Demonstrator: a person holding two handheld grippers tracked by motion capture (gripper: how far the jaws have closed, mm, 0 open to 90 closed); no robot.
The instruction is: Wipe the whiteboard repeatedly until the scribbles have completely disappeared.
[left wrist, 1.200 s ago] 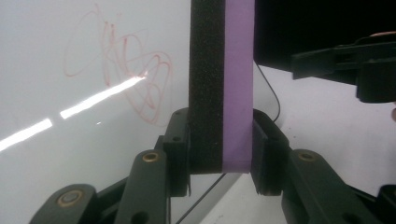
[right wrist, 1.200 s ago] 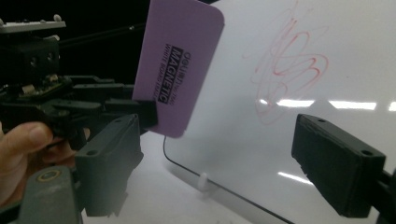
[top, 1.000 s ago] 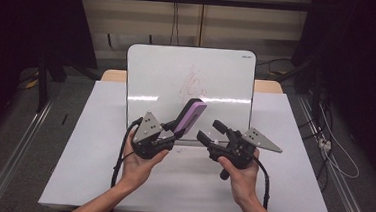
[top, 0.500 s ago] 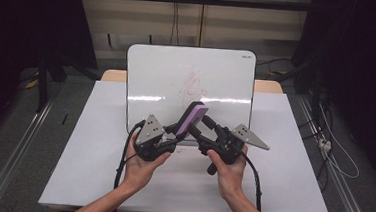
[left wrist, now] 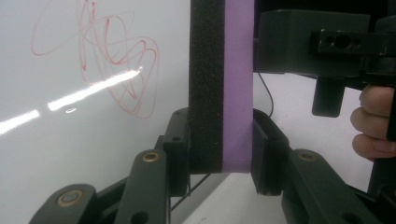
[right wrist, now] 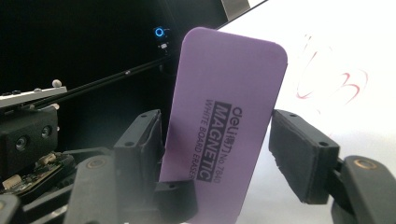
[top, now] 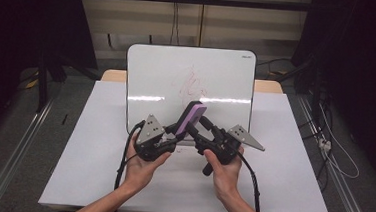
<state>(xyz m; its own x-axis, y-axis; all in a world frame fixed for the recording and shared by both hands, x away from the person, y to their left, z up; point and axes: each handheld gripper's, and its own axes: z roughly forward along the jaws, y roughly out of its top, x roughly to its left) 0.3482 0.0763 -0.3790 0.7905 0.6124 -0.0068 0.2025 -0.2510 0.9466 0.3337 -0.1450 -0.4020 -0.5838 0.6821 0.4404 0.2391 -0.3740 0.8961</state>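
While left gripper (top: 174, 135) clamps it, eraser (top: 191, 117) purple (black felt)

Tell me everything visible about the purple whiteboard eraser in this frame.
The eraser is a flat, round-cornered purple slab with a black foam pad on its back, printed "deli MAGNETIC WHITE BOARD ERASER". It stands tilted above the whiteboard with its red scribble. The left tongs clamp its lower end, foam to one pad, purple to the other. The right tongs have been closing around its long edges; a gap shows at one pad.
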